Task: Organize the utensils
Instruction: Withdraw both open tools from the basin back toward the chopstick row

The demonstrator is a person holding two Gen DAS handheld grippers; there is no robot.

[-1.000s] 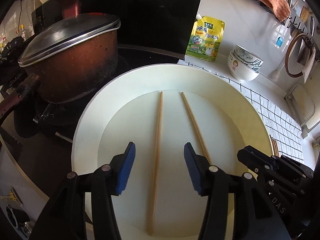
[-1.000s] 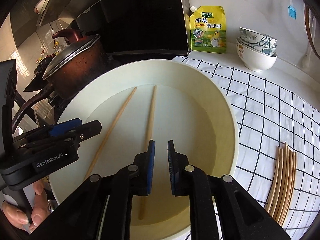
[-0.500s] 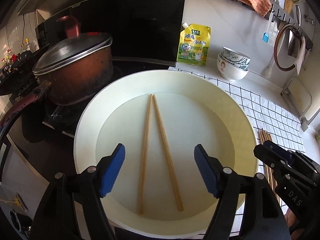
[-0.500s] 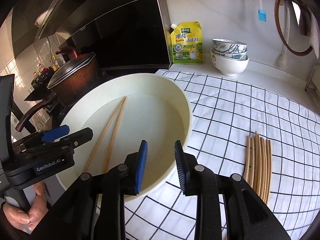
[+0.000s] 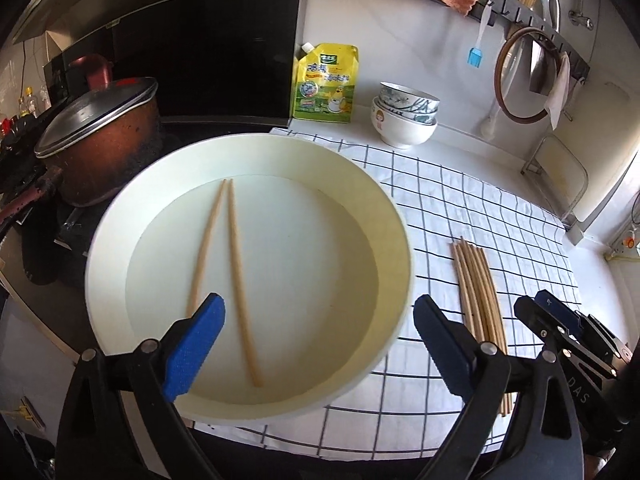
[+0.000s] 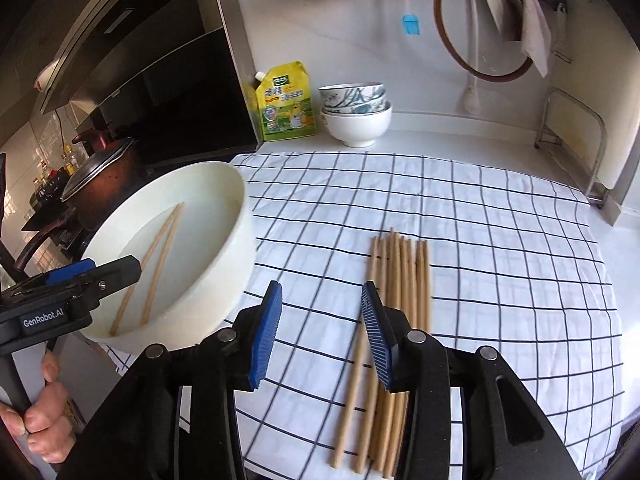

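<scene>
Right wrist: checked cloth covers white counter; stove hood leftward.

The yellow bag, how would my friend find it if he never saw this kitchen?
Look for the checked cloth on the counter, then go to its far edge, by the wall. The yellow bag stands there, between the black stove panel and the stacked bowls. It is the only bright yellow thing, with a spout at its top corner.
</scene>
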